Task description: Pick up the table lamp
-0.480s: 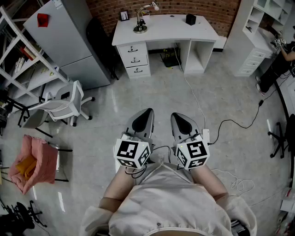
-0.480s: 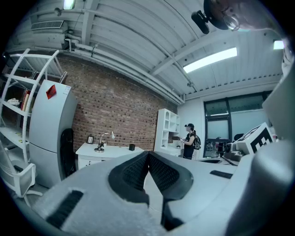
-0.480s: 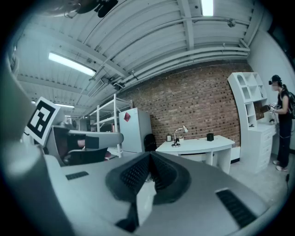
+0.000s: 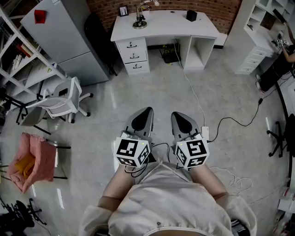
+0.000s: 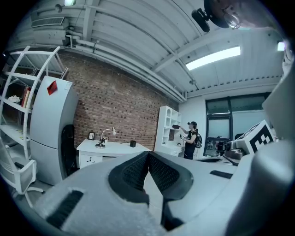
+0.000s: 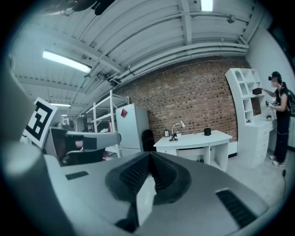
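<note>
The table lamp [image 4: 140, 17], a silver gooseneck lamp on a round base, stands at the left end of the white desk [image 4: 175, 26], far across the floor from me. It also shows small in the left gripper view as the lamp [image 5: 102, 138] and in the right gripper view as the lamp [image 6: 174, 131]. My left gripper [image 4: 147, 111] and right gripper [image 4: 175, 115] are held side by side in front of my body, pointing toward the desk. Both are shut with nothing between their jaws, seen as the left gripper [image 5: 148, 155] and the right gripper [image 6: 150, 156].
On the desk are a small black cup [image 4: 191, 16] and a picture frame [image 4: 123, 11]. A grey fridge [image 4: 64, 41], a white office chair [image 4: 60, 103] and a pink-draped chair [image 4: 34, 161] stand left. A power strip [image 4: 205, 133] with cables lies on the floor. A person [image 4: 286, 50] stands by white shelves [image 4: 258, 32].
The desk and room have slid slightly toward the top of the head view. Both grippers keep their place and stay shut.
</note>
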`<state>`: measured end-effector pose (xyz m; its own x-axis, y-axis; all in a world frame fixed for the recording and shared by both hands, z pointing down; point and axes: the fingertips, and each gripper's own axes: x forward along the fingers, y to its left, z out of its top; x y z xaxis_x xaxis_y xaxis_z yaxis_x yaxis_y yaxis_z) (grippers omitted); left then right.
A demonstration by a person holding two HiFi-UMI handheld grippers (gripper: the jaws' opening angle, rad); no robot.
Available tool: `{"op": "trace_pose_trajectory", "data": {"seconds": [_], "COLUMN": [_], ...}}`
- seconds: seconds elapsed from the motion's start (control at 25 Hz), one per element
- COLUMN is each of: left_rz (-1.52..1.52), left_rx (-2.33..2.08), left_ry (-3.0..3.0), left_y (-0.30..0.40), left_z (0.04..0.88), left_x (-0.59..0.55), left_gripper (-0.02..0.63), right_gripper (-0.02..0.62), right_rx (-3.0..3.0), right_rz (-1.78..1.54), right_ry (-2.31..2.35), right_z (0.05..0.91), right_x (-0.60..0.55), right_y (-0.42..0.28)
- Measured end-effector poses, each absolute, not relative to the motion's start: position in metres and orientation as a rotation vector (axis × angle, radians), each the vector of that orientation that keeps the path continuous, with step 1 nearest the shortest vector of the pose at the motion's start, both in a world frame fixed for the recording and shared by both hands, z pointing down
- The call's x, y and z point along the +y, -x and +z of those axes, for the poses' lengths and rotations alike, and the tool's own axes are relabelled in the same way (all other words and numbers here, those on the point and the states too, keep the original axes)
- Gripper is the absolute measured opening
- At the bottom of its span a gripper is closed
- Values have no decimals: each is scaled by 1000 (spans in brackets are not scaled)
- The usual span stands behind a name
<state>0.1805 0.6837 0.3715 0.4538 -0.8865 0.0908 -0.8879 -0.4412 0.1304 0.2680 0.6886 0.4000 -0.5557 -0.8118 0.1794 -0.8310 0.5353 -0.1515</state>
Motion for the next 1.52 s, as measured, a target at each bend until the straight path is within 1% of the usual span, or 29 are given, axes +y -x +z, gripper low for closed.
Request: {"op": "trace_pose_trajectory", "data": {"seconds": [0.16,0.4,0.64,1.12,1.28,1.44,1.52], "left_rz": [29,42,44,35,8,3,9], "left_rx": [-1541,-1509,-1455,-1385,-1385,-1390,-1402], "left_ry": [-2528,-2555,-2549,-2565,-2525,-2460,-2440], "left_y": [-171,-147,-100,24,55,72,79], "left_z": [381,388,391,382,388,406,413], "left_x": [672,627,553,400,369,346,335], "left_gripper": [18,17,17,18,17,17,17], "right_gripper": [26,26,26,26,26,26,26], "right_rx": [-2666,-2615,-2566,-2498,-2465,-2439,-2441], "right_rz": [422,431,464,548,574,476,482], "right_ry": [-1468,-1522,-1577,-1621,-1638,-1628,-1625], "right_z": [407,415,415,418,422,422,425], "right_x": [673,627,555,410,380,352,336], "right_y": [-263,-243,-202,-86,-68,-62,-60]}}
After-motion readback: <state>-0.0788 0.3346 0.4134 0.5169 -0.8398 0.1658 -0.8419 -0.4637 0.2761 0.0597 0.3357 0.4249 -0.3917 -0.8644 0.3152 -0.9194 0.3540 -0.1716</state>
